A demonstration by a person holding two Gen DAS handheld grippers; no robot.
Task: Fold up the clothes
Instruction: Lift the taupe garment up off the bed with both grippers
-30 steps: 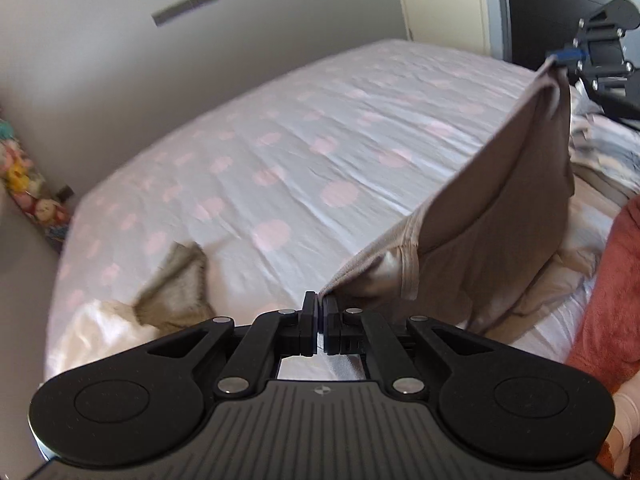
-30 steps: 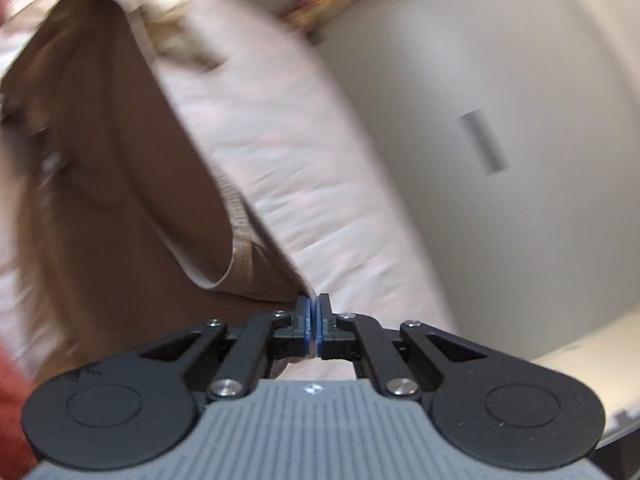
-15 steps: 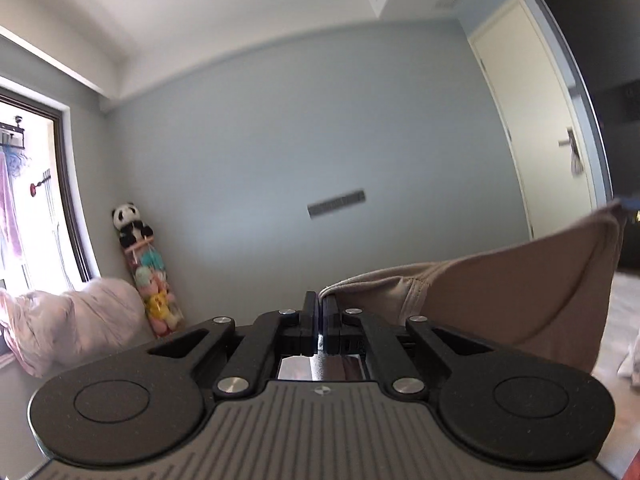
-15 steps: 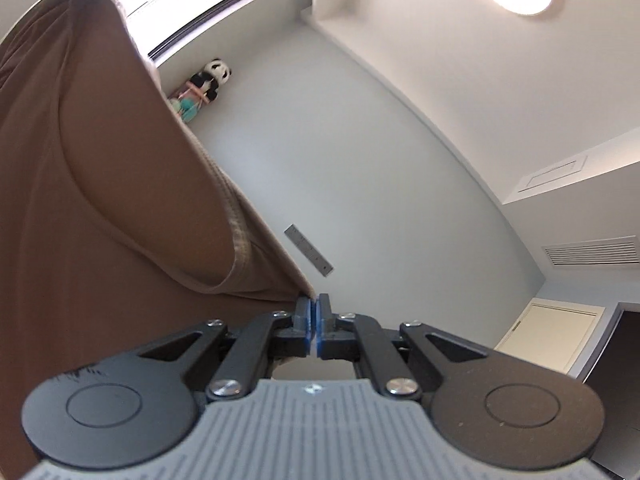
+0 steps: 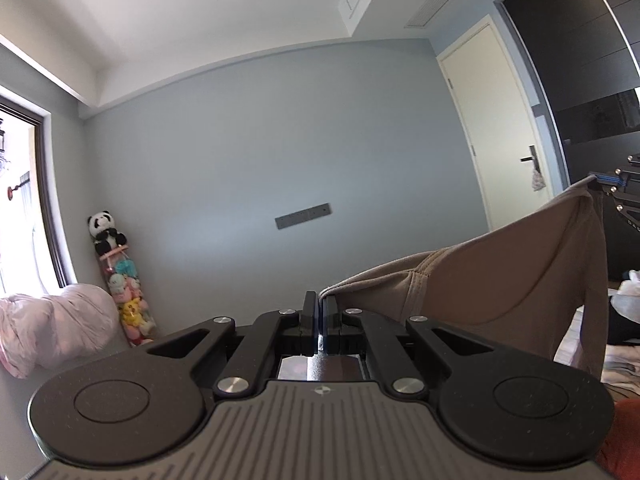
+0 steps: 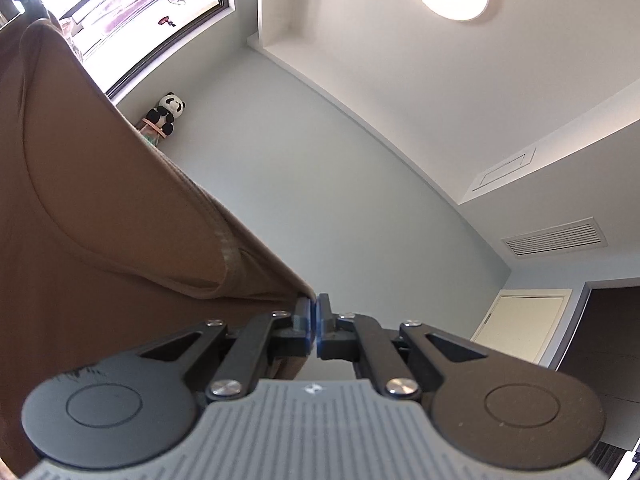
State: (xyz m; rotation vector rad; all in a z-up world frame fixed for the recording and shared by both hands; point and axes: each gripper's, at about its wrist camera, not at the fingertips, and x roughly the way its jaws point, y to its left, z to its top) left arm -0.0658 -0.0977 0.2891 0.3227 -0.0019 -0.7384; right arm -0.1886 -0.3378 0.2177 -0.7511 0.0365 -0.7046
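Observation:
A brown garment hangs in the air, stretched between both grippers. My left gripper is shut on one top corner of it. My right gripper is shut on the other top corner; it also shows in the left wrist view at the far right. In the right wrist view the brown garment fills the left side and sags below its hemmed edge. The bed is hidden from both views.
Both cameras point up at a grey wall and ceiling. A panda toy on a stack of plush toys stands in the corner by a window. A pink duvet lies at left. A door is at right.
Both grippers have lifted the garment up off the bed and tilted upward; the views went from the bed to the wall and ceiling. The last half second shows only a small further rise.

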